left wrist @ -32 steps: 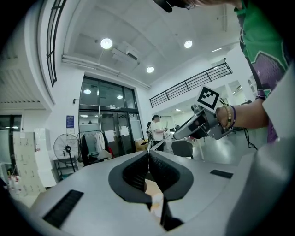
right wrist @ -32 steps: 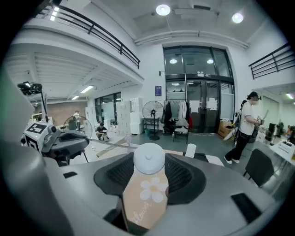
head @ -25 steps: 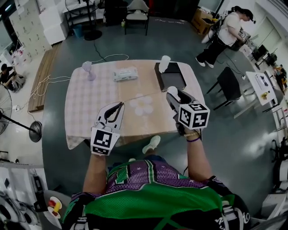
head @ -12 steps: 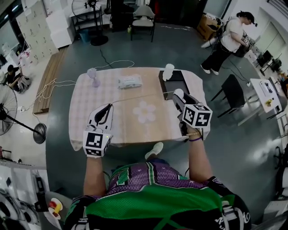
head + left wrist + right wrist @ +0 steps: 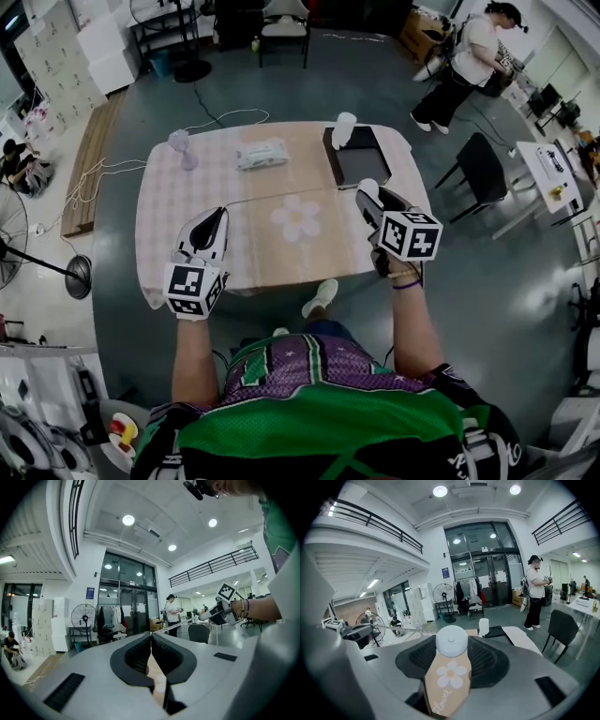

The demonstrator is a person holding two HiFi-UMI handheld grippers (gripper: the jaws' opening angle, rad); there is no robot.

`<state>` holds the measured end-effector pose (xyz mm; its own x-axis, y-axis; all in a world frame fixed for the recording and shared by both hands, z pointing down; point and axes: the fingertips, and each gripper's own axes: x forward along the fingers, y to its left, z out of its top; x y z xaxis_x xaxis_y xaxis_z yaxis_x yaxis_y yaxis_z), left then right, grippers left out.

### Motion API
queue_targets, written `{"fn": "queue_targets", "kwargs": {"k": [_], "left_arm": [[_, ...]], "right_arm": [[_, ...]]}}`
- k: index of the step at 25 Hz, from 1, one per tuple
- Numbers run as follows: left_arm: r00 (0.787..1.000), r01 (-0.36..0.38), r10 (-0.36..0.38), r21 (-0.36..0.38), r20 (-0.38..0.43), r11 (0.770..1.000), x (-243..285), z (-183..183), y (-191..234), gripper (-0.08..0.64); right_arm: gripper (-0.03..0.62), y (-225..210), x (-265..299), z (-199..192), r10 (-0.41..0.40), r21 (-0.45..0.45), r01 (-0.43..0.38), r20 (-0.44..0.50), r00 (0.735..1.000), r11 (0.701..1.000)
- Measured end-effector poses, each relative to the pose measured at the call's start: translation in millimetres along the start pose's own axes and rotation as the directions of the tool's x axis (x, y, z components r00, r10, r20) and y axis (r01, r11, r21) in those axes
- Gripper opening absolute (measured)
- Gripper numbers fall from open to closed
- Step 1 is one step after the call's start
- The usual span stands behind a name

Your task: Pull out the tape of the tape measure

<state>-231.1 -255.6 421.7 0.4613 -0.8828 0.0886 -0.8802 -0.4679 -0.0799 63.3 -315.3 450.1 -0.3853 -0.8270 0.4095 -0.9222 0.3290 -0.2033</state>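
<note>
Tape (image 5: 172,626) taut above the worktop (image 5: 187,234)
My left gripper (image 5: 222,211) clamps its hidden tip; my right gripper (image 5: 369,194), jaws wide, grips the tape measure (image 5: 451,641).

A table (image 5: 187,234) stands on a grey floor (image 5: 506,309), a black chair (image 5: 478,173) past its right edge, a fan (image 5: 73,274) past its left edge, 2 round lights (image 5: 439,491) over tall glass doors (image 5: 487,581).

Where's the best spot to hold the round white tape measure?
Hold the tape measure across its round body, fingers on opposite sides, coming from behind, away from where the tape leaves. The right gripper does so, leaving the tape free to the left gripper.
</note>
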Motion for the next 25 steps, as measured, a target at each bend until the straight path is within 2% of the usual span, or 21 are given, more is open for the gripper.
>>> {"fn": "queue_targets", "kwargs": {"k": [8, 16, 20, 25], "left_arm": [[0.997, 0.033, -0.037, -0.061, -0.072, 0.998, 35.1, -38.4, -4.5, 0.026], [0.992, -0.012, -0.008, -0.161, -0.128, 0.987, 96.3, -86.8, 8.4, 0.026], [0.986, -0.022, -0.007, -0.172, -0.167, 0.985, 126.3, -108.9, 14.4, 0.028], [0.969, -0.037, -0.01, -0.184, -0.248, 0.982, 158.3, -150.8, 13.7, 0.028]], "right_arm": [[0.218, -14.6, 31.1, -30.1, 0.002, 0.013, -0.001, -0.104, 0.995, 1.0], [0.218, -47.5, 86.8, -54.6, 0.04, 0.065, -0.028, -0.195, 0.98, 0.998], [0.219, -67.6, 115.7, -71.2, 0.042, 0.071, -0.024, -0.251, 0.967, 0.997], [0.219, -95.1, 152.1, -99.9, 0.043, 0.088, -0.016, -0.313, 0.949, 0.996]]}}
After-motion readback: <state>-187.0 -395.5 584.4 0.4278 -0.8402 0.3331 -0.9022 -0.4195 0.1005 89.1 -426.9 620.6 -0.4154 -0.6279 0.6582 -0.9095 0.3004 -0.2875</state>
